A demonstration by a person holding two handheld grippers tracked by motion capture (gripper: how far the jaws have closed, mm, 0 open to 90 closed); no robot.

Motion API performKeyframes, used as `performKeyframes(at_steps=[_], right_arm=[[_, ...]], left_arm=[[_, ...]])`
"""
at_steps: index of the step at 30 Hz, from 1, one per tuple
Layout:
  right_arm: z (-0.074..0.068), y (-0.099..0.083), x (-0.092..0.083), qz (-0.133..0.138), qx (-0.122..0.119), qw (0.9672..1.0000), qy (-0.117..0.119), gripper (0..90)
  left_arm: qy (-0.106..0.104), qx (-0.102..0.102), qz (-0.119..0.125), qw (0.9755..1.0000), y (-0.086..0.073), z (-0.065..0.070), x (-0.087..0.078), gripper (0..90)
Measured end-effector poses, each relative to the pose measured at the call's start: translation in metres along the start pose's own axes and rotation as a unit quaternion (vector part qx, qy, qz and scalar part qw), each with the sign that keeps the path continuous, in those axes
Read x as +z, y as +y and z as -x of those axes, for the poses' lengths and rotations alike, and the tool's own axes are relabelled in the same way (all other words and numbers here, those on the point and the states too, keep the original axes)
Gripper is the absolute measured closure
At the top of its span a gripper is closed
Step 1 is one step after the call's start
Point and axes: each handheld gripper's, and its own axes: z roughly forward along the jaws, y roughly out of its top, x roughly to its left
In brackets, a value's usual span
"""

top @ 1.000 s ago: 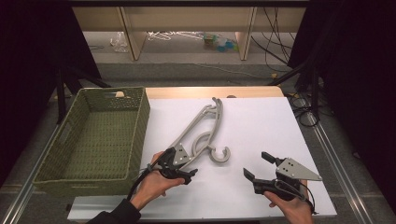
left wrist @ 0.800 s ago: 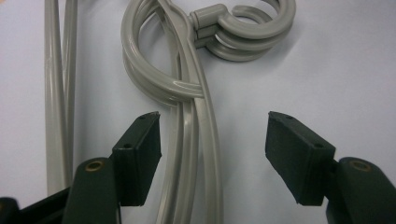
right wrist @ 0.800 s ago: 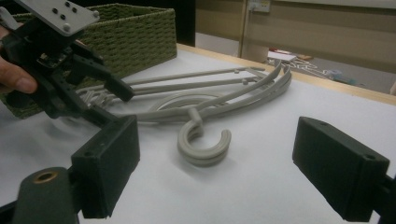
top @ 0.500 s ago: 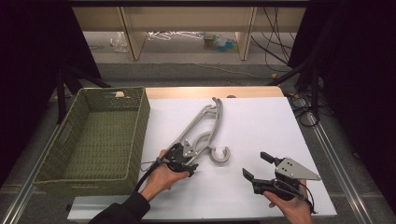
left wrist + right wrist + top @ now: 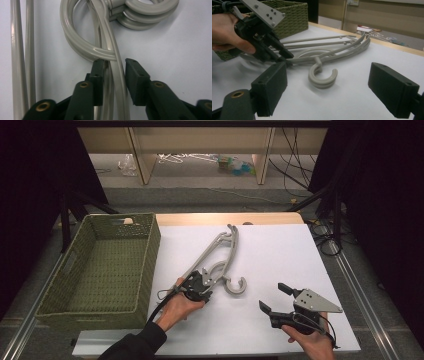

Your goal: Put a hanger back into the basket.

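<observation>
A small stack of grey plastic hangers (image 5: 220, 251) lies on the white table (image 5: 285, 250), its hooks (image 5: 235, 287) curling toward me. My left gripper (image 5: 202, 282) sits low over the near arm of the stack. Its jaws have just been closing, and in the left gripper view the two pads (image 5: 114, 62) flank the hanger bars (image 5: 119, 82) with only a hair of space left. From the right gripper view the same gripper (image 5: 284, 58) noses into the bars beside the hooks (image 5: 323, 75). My right gripper (image 5: 273, 296) rests wide open near the front right, nothing between its pads (image 5: 328, 72).
A green woven basket (image 5: 150, 250) stands along the table's left side, also visible behind the left hand (image 5: 292, 15). Past the far table edge are a wooden shelf frame (image 5: 265, 155) and cables on the floor. Bare white surface lies between the two grippers.
My left hand has slid forward and slightly down onto the hangers' near arm, and its jaws have narrowed around the bars. The right gripper has stayed put.
</observation>
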Motion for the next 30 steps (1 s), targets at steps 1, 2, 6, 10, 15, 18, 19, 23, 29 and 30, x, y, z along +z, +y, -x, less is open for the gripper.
performKeyframes(at_steps=[1, 2, 6, 10, 15, 18, 19, 23, 29, 30], right_arm=[[0.0, 0.0, 0.0, 0.0, 0.0, 1.0, 0.0, 16.6], [0.0, 0.0, 0.0, 0.0, 0.0, 1.0, 0.0, 16.6], [0.0, 0.0, 0.001, 0.006, -0.006, 1.0, -0.003, 16.8], [0.0, 0.001, -0.001, -0.001, -0.001, 1.0, 0.002, 17.0], [0.0, 0.001, -0.001, 0.0, -0.001, 1.0, 0.003, 17.1], [0.0, 0.001, -0.001, 0.0, -0.001, 1.0, 0.003, 17.2], [0.0, 0.001, -0.001, 0.0, -0.001, 1.0, 0.003, 17.2], [0.0, 0.001, 0.0, 0.005, 0.001, 1.0, 0.004, 17.2], [0.001, 0.001, -0.001, 0.001, -0.002, 1.0, 0.003, 17.2], [0.001, 0.001, -0.001, 0.0, -0.002, 1.0, 0.004, 17.2]], left_arm=[[0.0, 0.0, 0.0, 1.0, 0.0, 0.0, 0.0, 70.3], [0.007, 0.002, -0.002, 1.0, 0.001, 0.0, 0.0, 71.7], [0.014, -0.003, -0.002, 0.9999, 0.0, -0.001, -0.001, 78.0], [0.003, -0.028, 0.016, 0.9995, 0.001, -0.006, -0.008, 79.2], [0.002, -0.038, 0.021, 0.9991, 0.001, -0.012, -0.016, 80.2], [0.007, -0.042, 0.031, 0.9986, -0.001, -0.018, -0.022, 81.0], [0.01, -0.044, 0.033, 0.9984, -0.001, -0.019, -0.023, 81.1], [0.022, -0.049, 0.041, 0.9977, -0.001, -0.025, -0.031, 81.4], [0.031, -0.061, 0.058, 0.996, -0.001, -0.031, -0.037, 81.6], [0.032, -0.069, 0.064, 0.9951, -0.001, -0.031, -0.039, 81.7]])
